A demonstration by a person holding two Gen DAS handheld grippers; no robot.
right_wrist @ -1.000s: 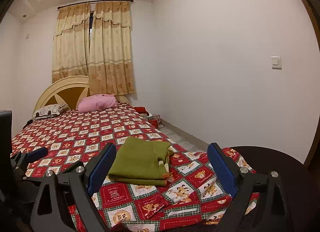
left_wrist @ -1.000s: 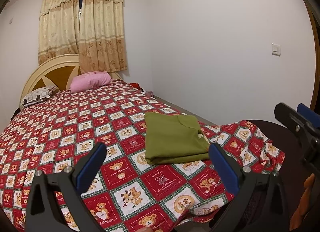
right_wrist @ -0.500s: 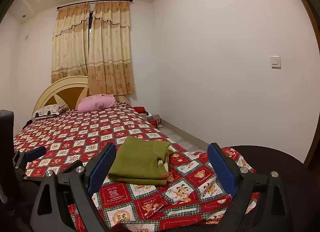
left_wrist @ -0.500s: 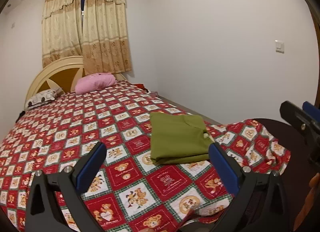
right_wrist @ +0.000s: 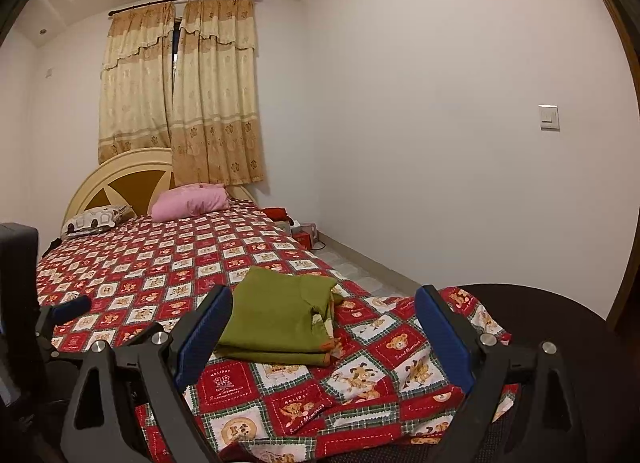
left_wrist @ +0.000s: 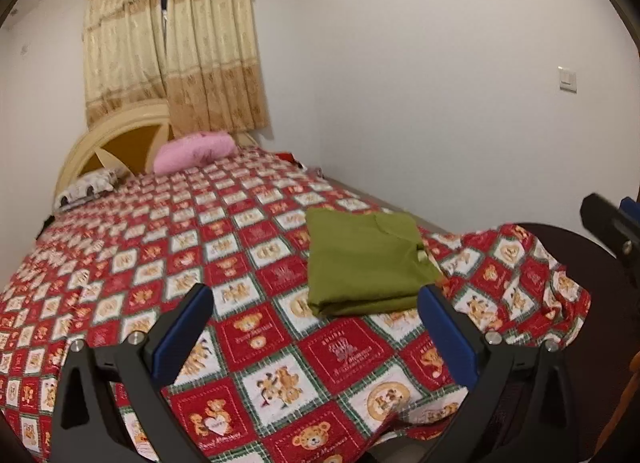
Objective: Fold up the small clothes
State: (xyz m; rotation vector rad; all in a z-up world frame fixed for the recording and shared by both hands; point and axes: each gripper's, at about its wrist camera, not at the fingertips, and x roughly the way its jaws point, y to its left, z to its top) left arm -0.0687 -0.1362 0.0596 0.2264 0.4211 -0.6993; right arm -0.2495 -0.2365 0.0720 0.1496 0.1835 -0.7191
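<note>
**Folded green top waits between two wide-open grippers**

Drifts a little since a second ago, on the left side only: places the green garment slightly farther right and higher between the fingers of the left gripper. Changes almost nothing in the right wrist view.

Holds nothing on the left, with jaws spread wide above the near part of the bedspread and short of the cloth. Lies already folded into a flat rectangular stack, this garment, near the foot of the bed and towards the wall-side edge. Shows several layers at its near edge and a neckline at the far right corner.

Looks soft, light and limp. Should sag wherever unsupported and may slide apart layer by layer if pinched through the top sheet alone. Better taken at the thick near fold, or at two corners of that edge, pinching all layers together while keeping the bedspread out of the pinch.

Gapes equally wide on the right: right gripper empty, level with the stack's near edge and clear of it.

Reads "HOLIDAY" and "Sweet Memories" on the teddy-bear patches. Shows no legible label on the garment itself.
</note>
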